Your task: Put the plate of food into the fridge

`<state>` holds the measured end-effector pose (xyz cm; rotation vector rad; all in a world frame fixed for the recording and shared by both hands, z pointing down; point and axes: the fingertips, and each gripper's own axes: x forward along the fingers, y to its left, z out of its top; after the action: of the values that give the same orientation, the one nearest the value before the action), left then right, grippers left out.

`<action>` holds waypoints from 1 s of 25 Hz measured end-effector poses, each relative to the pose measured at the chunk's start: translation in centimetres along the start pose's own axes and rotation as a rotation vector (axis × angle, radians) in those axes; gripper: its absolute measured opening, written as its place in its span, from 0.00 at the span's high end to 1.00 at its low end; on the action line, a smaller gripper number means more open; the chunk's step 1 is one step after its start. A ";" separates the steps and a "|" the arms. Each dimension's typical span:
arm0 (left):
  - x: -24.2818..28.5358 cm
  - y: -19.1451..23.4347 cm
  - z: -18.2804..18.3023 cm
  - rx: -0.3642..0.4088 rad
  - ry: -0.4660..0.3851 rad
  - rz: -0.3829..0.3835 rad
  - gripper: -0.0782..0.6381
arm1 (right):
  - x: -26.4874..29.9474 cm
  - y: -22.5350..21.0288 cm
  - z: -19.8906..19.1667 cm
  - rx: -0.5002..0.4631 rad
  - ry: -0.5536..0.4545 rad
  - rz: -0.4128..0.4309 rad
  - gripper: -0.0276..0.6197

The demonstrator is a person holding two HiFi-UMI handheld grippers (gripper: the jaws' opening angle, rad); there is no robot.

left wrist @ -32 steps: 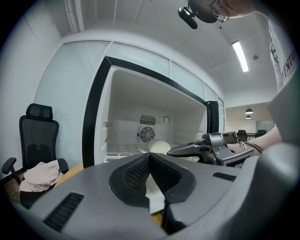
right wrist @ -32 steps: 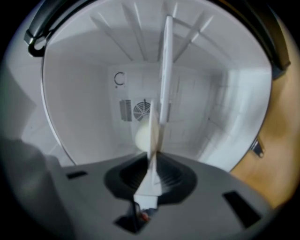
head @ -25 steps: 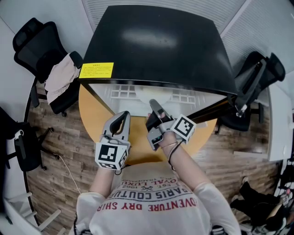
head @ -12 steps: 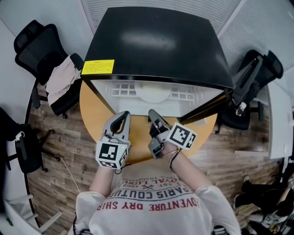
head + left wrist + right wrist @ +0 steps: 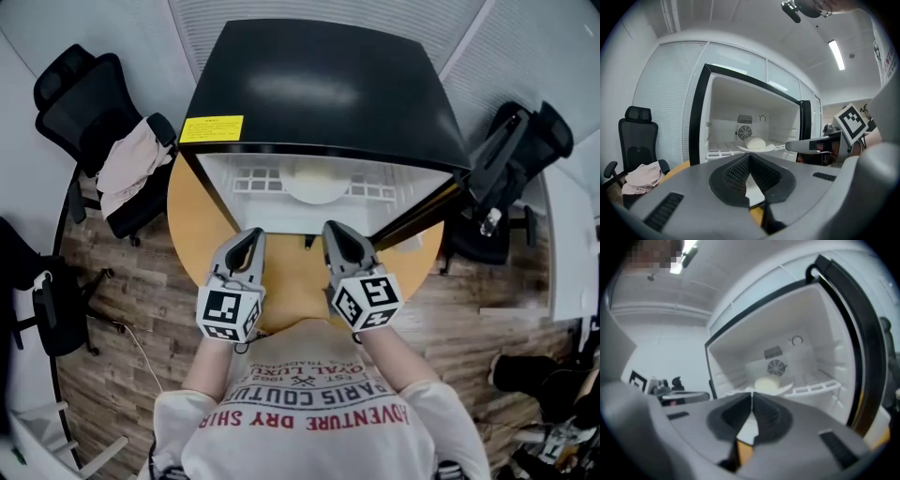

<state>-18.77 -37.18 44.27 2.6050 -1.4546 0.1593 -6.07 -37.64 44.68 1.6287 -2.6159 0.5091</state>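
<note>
A white plate (image 5: 317, 186) with a pale mound of food (image 5: 756, 142) rests on the wire shelf inside the open black mini fridge (image 5: 319, 94); it shows too in the right gripper view as the plate (image 5: 772, 386). Both grippers hover over the round wooden table (image 5: 199, 246) in front of the opening, apart from the plate. My left gripper (image 5: 247, 238) is shut and empty, tips meeting (image 5: 749, 157). My right gripper (image 5: 337, 231) is closing its last bit, tips together (image 5: 752, 397), nothing between them.
The fridge door (image 5: 424, 217) stands open to the right. A black chair draped with a pale cloth (image 5: 127, 161) is at the left, and another black chair (image 5: 517, 155) at the right. Wood floor surrounds the table.
My right gripper has drawn back from the fridge opening toward my body, turned level beside the left one, and its jaws have closed. The left gripper stayed put.
</note>
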 end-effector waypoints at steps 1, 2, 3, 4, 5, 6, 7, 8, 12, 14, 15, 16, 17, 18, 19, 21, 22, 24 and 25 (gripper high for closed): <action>-0.1 -0.1 0.1 0.002 -0.002 -0.003 0.86 | -0.3 0.1 0.3 -0.062 -0.014 -0.019 0.91; -0.1 -0.2 0.2 0.004 -0.003 -0.005 0.86 | -0.5 0.2 0.5 -0.121 -0.027 -0.038 0.91; -0.2 -0.3 0.2 0.005 -0.004 -0.007 0.86 | -0.7 0.3 0.7 -0.176 -0.040 -0.056 0.91; -0.2 -0.3 0.3 0.007 -0.005 -0.009 0.86 | -0.9 0.4 0.9 -0.223 -0.053 -0.073 0.91; -0.2 -0.4 0.4 0.009 -0.008 -0.012 0.86 | -1.1 0.4 1.0 -0.262 -0.067 -0.088 0.91; -0.2 -0.5 0.6 0.012 -0.011 -0.015 0.86 | -1.3 0.5 1.2 -0.294 -0.082 -0.103 0.91; -0.2 -0.6 0.7 0.014 -0.014 -0.018 0.86 | -1.4 0.5 1.3 -0.320 -0.095 -0.116 0.91; -0.2 -0.6 0.8 0.016 -0.016 -0.021 0.86 | -1.6 0.4 1.4 -0.338 -0.105 -0.124 0.91; -0.3 -0.7 1.1 0.018 -0.025 -0.027 0.86 | -2.0 0.4 1.7 -0.350 -0.122 -0.136 0.91; -0.4 -0.7 1.2 0.019 -0.030 -0.030 0.86 | -2.0 0.7 1.8 -0.352 -0.124 -0.133 0.91; -0.4 -0.8 1.3 0.021 -0.032 -0.033 0.86 | -2.1 0.7 1.8 -0.344 -0.120 -0.132 0.91; -0.4 -0.8 1.4 0.023 -0.033 -0.035 0.86 | -2.1 0.8 1.8 -0.327 -0.110 -0.133 0.91; -0.4 -0.9 1.4 0.025 -0.034 -0.038 0.86 | -2.1 0.8 1.7 -0.303 -0.097 -0.135 0.91; -0.3 -1.0 1.5 0.027 -0.034 -0.040 0.86 | -2.1 0.7 1.6 -0.281 -0.086 -0.135 0.91; -0.3 -1.1 1.5 0.028 -0.034 -0.042 0.86 | -2.1 0.7 1.4 -0.267 -0.080 -0.131 0.91; -0.2 -1.3 1.6 0.032 -0.035 -0.046 0.86 | -2.0 0.7 1.0 -0.261 -0.075 -0.122 0.91; -0.2 -1.3 1.6 0.033 -0.035 -0.048 0.86 | -2.0 0.7 0.9 -0.262 -0.072 -0.122 0.91; -0.2 -1.4 1.6 0.035 -0.035 -0.050 0.86 | -2.0 0.5 0.8 -0.264 -0.065 -0.126 0.91; -0.2 -1.5 1.6 0.035 -0.034 -0.051 0.86 | -2.0 0.4 0.7 -0.265 -0.062 -0.127 0.91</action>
<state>-17.56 -36.59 42.56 2.6825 -1.4072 0.1368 -5.43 -35.92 43.49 1.7310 -2.4693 0.1027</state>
